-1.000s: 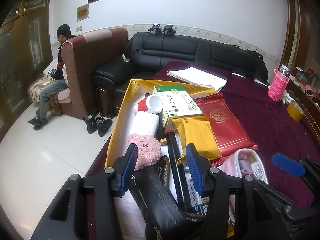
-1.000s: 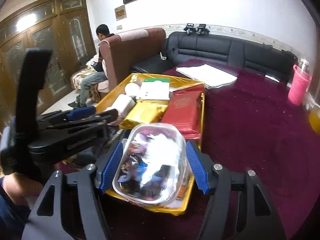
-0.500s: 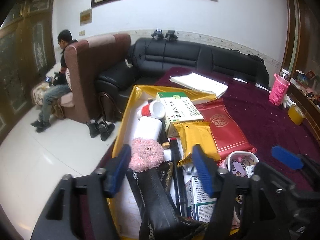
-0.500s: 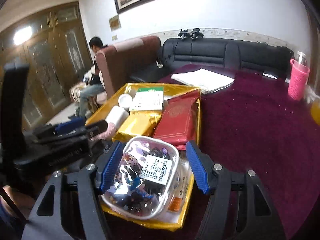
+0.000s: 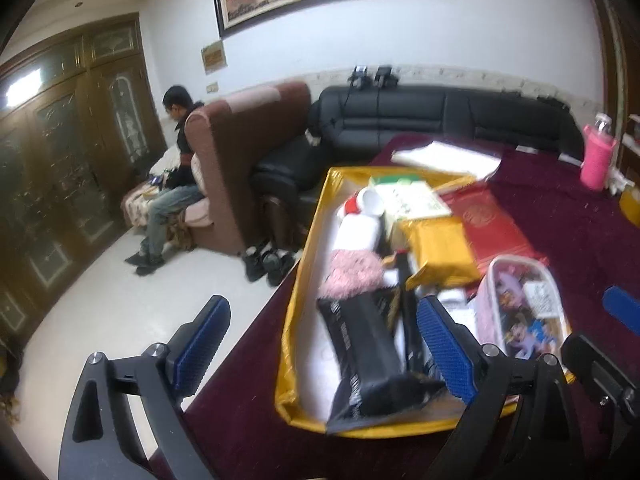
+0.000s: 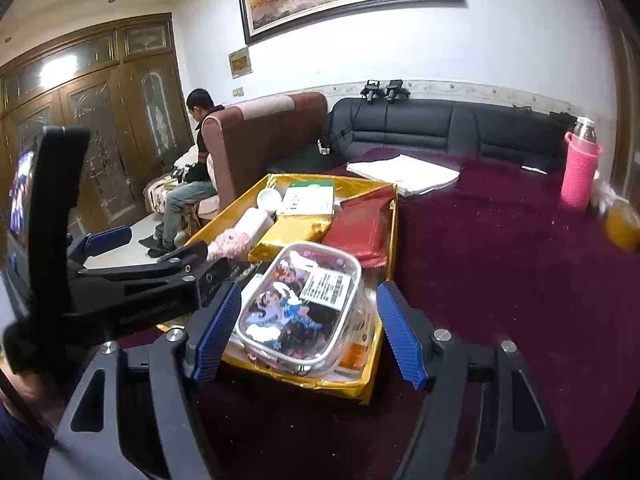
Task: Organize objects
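Left gripper (image 5: 322, 344): fingers opening wide, pads clear of the long black foil packet (image 5: 362, 356), which lies in the near left part of the shallow gold cardboard tray (image 5: 306, 264) on the maroon-clothed worktop (image 5: 580, 232). Right gripper (image 6: 308, 334): fingers opening, flanking the clear plastic pouch of colourful trinkets (image 6: 300, 308) without pressing it; pouch rests in the tray's near right corner. Pink plush toy (image 5: 354, 274) lies just beyond the packet.

A gold tray (image 6: 385, 360) holds a black pouch (image 5: 360, 356), pink plush (image 5: 352, 274) and red packet (image 6: 360, 226) on maroon cloth (image 6: 500, 280).
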Available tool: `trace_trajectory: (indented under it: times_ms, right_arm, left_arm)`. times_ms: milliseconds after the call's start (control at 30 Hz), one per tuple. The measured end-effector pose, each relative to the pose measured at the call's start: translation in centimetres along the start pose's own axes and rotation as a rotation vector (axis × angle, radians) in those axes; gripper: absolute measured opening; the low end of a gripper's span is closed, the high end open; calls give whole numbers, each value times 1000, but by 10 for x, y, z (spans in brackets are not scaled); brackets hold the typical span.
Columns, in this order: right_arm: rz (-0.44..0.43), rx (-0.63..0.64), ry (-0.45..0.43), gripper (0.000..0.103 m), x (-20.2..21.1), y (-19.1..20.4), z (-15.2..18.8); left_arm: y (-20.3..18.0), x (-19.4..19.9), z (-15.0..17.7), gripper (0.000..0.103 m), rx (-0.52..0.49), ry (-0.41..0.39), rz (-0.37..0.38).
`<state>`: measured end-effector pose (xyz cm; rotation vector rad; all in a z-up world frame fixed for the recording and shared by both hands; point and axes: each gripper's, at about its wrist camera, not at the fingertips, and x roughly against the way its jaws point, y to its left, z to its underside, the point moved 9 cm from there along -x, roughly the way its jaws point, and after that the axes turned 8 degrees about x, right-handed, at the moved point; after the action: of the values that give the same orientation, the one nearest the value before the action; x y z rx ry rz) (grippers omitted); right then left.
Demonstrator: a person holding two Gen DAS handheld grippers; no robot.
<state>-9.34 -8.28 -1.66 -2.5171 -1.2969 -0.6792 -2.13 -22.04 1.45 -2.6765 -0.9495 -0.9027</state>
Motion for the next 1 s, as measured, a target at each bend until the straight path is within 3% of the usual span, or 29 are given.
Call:
trace_trajectory:
  times_ms: [100,267,1000]
  right_arm:
    - [14,27,-6,70,-1,0,0]
    - [36,68,-34,70,3,5,-1]
    - [46,74,-40,70,4,3,1]
  left_arm:
    - [6,-2,2,92,-17,-7,-51]
    - [6,-6,6,92,9,2,-21]
    - [6,8,3,92,-39,-69,-34]
